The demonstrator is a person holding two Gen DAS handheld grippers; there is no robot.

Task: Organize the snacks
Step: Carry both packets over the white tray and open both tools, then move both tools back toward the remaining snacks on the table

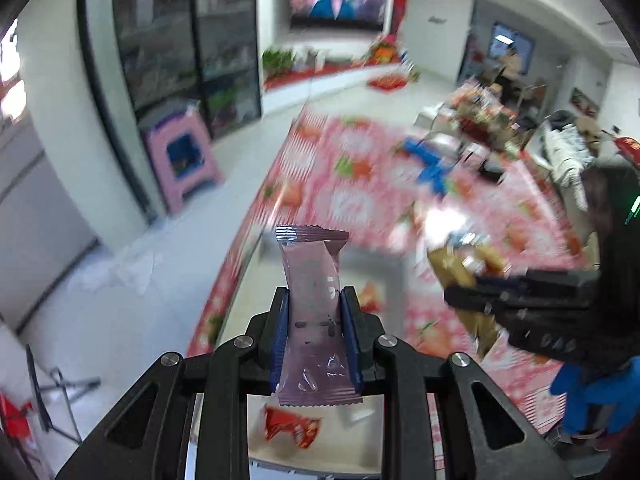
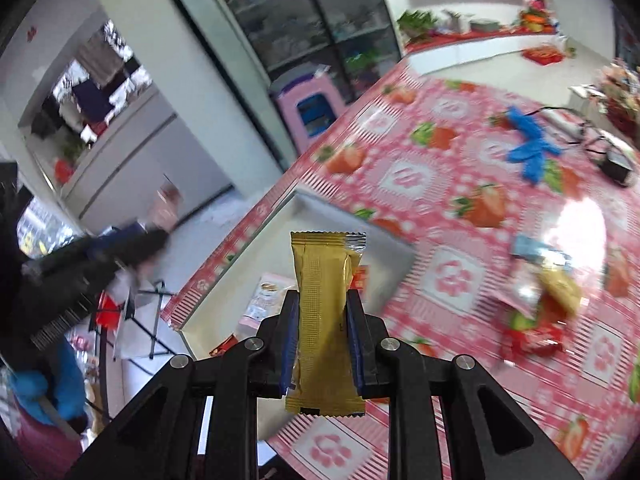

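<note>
My left gripper [image 1: 314,300] is shut on a pink snack packet [image 1: 314,280] and holds it upright above a white tray [image 1: 384,264] on the table. A red snack [image 1: 290,426] lies in that tray. My right gripper [image 2: 322,304] is shut on a gold snack packet [image 2: 322,300], held upright above the near edge of the same white tray [image 2: 280,216]. The right gripper also shows in the left wrist view [image 1: 520,292] with the gold packet. A pile of loose snacks [image 2: 540,300] lies on the tablecloth to the right.
The table has a pink strawberry-print cloth [image 2: 460,160]. Blue gloves [image 2: 528,144] and a black box with cables [image 2: 616,164] lie at the far end. A pink stool [image 1: 182,160] stands on the floor by a glass cabinet [image 1: 188,40].
</note>
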